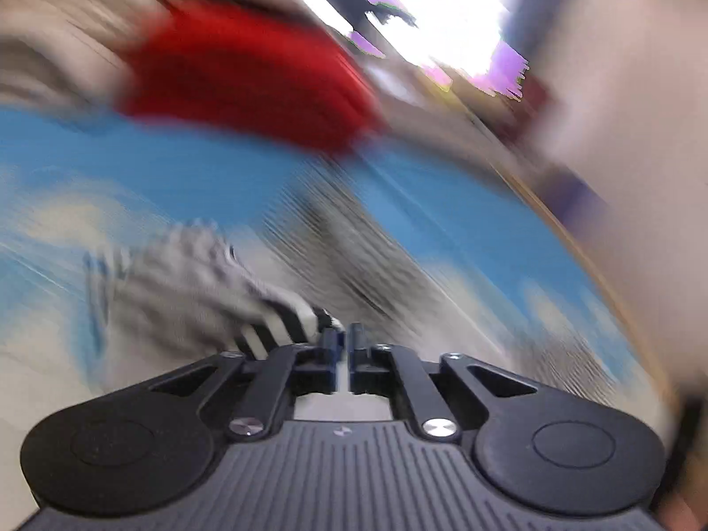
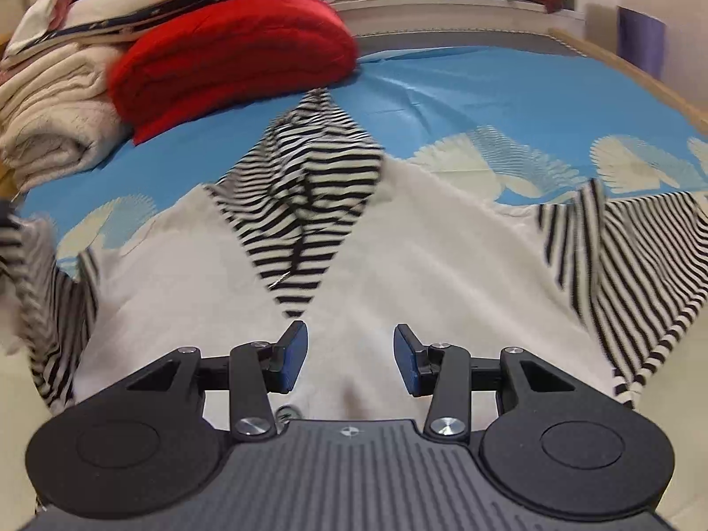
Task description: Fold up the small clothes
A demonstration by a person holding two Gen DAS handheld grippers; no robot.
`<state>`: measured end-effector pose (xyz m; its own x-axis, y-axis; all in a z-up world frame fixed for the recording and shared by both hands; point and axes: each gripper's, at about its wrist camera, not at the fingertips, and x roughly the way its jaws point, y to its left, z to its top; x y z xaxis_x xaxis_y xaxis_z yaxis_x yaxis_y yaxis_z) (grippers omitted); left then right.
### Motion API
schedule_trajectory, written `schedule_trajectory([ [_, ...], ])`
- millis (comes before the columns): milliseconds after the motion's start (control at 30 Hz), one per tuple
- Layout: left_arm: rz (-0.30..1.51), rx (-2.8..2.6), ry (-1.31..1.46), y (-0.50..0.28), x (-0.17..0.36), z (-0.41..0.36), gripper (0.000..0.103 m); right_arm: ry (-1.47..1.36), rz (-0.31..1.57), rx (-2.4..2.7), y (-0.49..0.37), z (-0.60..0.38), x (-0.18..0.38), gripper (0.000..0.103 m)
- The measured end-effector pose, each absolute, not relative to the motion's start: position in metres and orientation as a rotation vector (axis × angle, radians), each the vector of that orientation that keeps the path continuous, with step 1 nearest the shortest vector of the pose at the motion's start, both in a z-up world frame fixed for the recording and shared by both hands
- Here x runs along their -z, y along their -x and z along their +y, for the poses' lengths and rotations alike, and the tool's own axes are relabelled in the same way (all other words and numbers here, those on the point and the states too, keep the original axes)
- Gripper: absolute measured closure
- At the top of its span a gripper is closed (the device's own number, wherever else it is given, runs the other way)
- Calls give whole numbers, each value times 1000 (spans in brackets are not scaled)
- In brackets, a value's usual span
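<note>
A: Which step are we looking at?

B: The garment [image 2: 248,292], a cream top with black-and-white striped sleeves, is lying spread on the blue bed sheet [image 2: 486,93]. I'm judging this as an early fold, one sleeve being brought in over the body.

A: What is the left hand-held gripper [image 1: 343,338] doing?

B: Its jaws are standing almost together, and a bit of striped cloth is sitting right at the tips. It appears to be pinching a sleeve end, though the left wrist view is heavily smeared, so I'm not certain of the grip.

A: And the right hand-held gripper [image 2: 349,356]?

B: It is hovering over the cream body panel with its jaws about half apart and nothing between them.

A: How is the garment looking?

B: One striped piece is lying bunched and rumpled across the middle of the cream panel, a second striped sleeve is trailing off at the right edge, and more stripes are showing blurred at the left. The cream part is lying fairly flat.

A: What does the next move call for?

B: Probably laying the pinched sleeve flat across the body, with the right one pinning or smoothing the cloth. The red folded blanket [image 2: 230,53] and the cream pile [image 2: 53,119] are sitting well apart, beyond the garment.
</note>
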<state>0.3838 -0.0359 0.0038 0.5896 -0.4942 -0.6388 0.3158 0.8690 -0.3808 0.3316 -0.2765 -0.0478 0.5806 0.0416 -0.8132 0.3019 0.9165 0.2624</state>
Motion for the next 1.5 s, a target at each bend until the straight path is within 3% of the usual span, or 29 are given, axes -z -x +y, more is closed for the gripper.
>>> schedule_trajectory([
  [33,870,544,202,-380,4,-52,87,-411,946,178,-332,-282,49,58],
  [133,932,515,65,-374,18,-70,85,-457,956,242,-332,-301,55,58],
  [333,1007,175,170,-416,27,-16,81,-559,996,275,-334,-319,65,59],
  [400,1042,33,175,-426,35,3,81,-578,993,236,-336,-315,67,67],
  [467,1076,-50,248,-433,39,25,81,-578,993,175,-340,-306,66,68],
  [567,1110,-96,368,-434,44,53,81,-524,984,49,-347,-281,59,68],
  [867,1063,-65,276,-427,31,44,76,-251,970,-190,-358,-189,57,68],
  [1033,1072,-78,299,-432,35,47,76,-192,1016,-206,-362,-164,74,65],
  [1100,1077,-64,297,-432,34,47,76,-186,1056,-233,-363,-155,83,57],
  [1233,1082,-45,284,-432,33,46,76,-126,1080,-239,-363,-142,91,57],
  [1267,1083,-48,284,-433,33,47,76,-119,1079,-240,-363,-142,91,59],
  [1367,1076,-53,294,-434,30,50,76,-119,1075,-213,-362,-149,90,87],
  [1500,1073,-41,284,-433,30,48,76,-312,1060,-161,-361,-181,82,93],
])
